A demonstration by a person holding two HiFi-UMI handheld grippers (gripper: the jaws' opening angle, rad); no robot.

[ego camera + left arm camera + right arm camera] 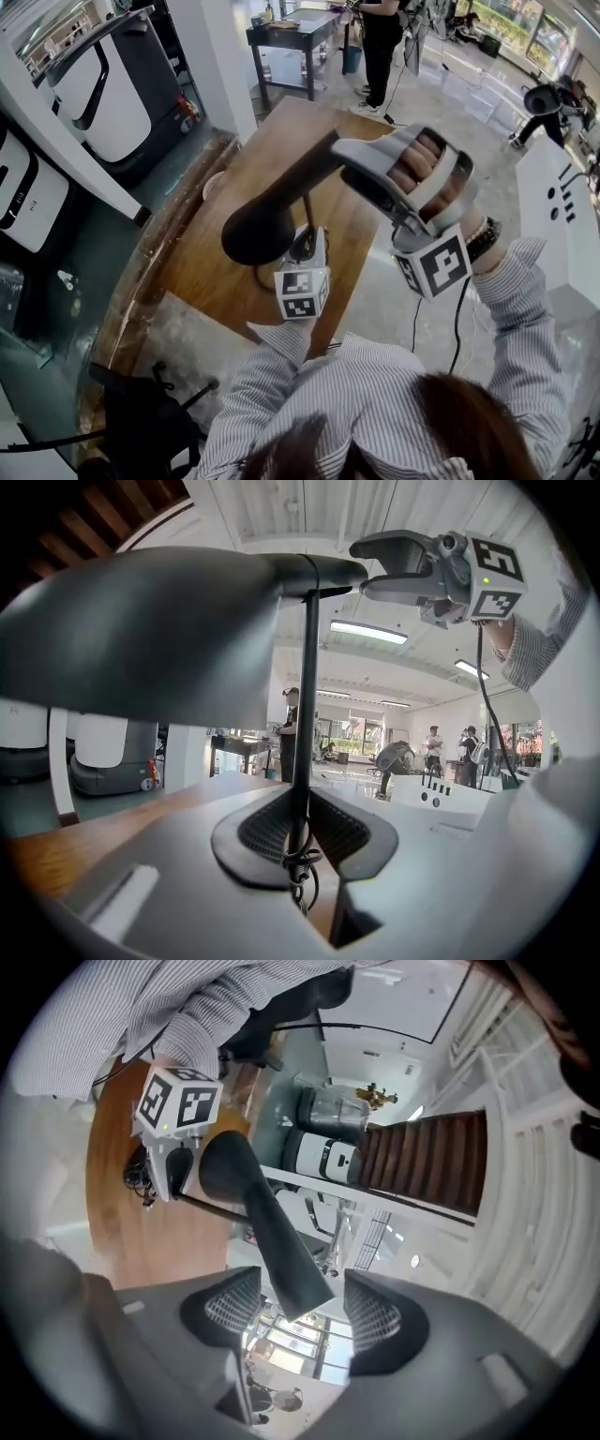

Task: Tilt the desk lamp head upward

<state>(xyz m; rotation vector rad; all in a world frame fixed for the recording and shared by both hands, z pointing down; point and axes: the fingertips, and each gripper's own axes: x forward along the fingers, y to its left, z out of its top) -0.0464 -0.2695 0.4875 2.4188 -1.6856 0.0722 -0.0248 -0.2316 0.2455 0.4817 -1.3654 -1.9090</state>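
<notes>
The black desk lamp stands on a wooden table point(202, 272). Its cone-shaped head point(258, 230) points down, and its tapered rear end point(314, 157) reaches up and to the right. My left gripper point(302, 829) is shut on the lamp's thin upright pole point(307, 686), low down near a coil of cord. In the head view the left gripper point(305, 253) sits just under the lamp head. My right gripper point(302, 1312) is open, with the head's narrow rear tip point(292, 1283) between the pads and a gap on each side. The right gripper point(349, 157) is raised above the table.
White machines point(103, 89) stand to the left beyond the table's edge. A dark side table point(291, 37) and a standing person point(380, 42) are at the far end. A white counter point(553, 216) lies to the right and a black chair point(141, 417) at the near left.
</notes>
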